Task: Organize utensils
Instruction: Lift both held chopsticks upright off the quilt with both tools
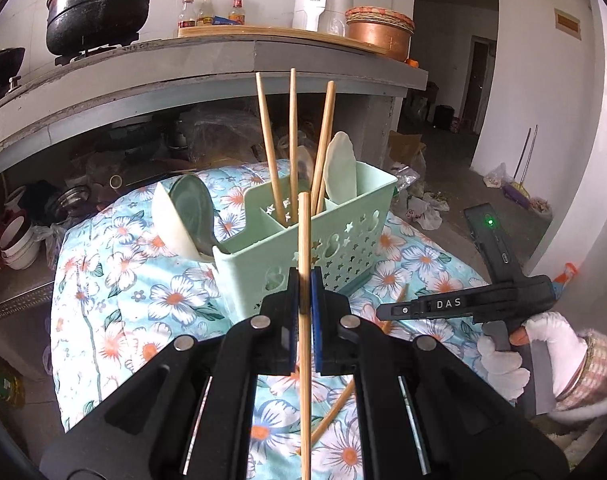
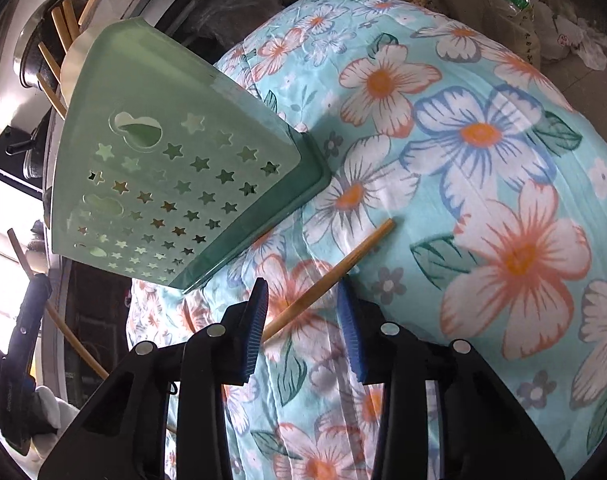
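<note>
My left gripper (image 1: 303, 280) is shut on one wooden chopstick (image 1: 304, 232), held upright just in front of the mint-green utensil caddy (image 1: 343, 240). The caddy's middle compartment holds three chopsticks (image 1: 292, 140). A pale spoon (image 1: 341, 168) stands in its right end, and a larger one (image 1: 183, 212) leans at its left end. My right gripper (image 2: 303, 304) hangs low over the floral cloth (image 2: 483, 140). Its jaws stand apart around a chopstick (image 2: 363, 248) lying on the cloth beside the caddy (image 2: 163, 160); the pads do not press it.
Another loose chopstick (image 1: 335, 408) lies on the cloth below my left gripper. A gloved hand (image 1: 543, 344) holds the right gripper (image 1: 383, 313) at the right. Behind stands a concrete counter (image 1: 223, 64) with a black pot (image 1: 99, 4), bottles and clutter underneath.
</note>
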A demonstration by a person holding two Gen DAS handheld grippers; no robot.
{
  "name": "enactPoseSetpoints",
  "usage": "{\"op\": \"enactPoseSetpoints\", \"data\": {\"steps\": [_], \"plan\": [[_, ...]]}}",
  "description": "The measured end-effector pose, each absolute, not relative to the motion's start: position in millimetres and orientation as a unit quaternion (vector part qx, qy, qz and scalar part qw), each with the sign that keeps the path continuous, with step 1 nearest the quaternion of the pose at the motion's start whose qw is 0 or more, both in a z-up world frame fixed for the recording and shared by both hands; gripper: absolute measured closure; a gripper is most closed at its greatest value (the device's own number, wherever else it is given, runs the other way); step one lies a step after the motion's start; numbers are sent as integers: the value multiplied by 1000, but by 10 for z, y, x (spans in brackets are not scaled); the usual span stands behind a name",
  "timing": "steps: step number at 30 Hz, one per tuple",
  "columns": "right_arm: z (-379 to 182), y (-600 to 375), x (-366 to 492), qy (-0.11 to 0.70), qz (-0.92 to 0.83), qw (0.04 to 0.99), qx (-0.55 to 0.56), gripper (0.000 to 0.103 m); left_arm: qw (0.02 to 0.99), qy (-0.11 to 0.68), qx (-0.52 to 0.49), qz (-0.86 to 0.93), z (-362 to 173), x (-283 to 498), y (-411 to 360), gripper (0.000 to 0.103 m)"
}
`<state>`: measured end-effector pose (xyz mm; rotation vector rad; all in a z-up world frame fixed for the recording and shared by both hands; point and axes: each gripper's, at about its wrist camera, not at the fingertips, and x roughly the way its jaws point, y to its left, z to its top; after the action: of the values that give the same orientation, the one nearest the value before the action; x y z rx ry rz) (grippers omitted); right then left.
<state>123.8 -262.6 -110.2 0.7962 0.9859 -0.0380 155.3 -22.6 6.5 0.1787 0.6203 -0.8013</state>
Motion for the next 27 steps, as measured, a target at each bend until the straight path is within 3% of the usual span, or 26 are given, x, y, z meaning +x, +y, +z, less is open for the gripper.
{"op": "enactPoseSetpoints", "data": {"steps": [7, 18, 27], "plan": [[-1000, -2429, 1477, 467, -50, 830, 302, 69, 873, 299, 77, -378, 59, 1598, -147, 98], [-897, -2258, 1513, 492, -64, 849, 183, 85, 873, 298, 78, -379, 55, 1604, -132, 98], [-968, -2254, 1404, 493, -50, 845, 199, 86, 870, 296, 79, -385, 54, 1594, -150, 98]]}}
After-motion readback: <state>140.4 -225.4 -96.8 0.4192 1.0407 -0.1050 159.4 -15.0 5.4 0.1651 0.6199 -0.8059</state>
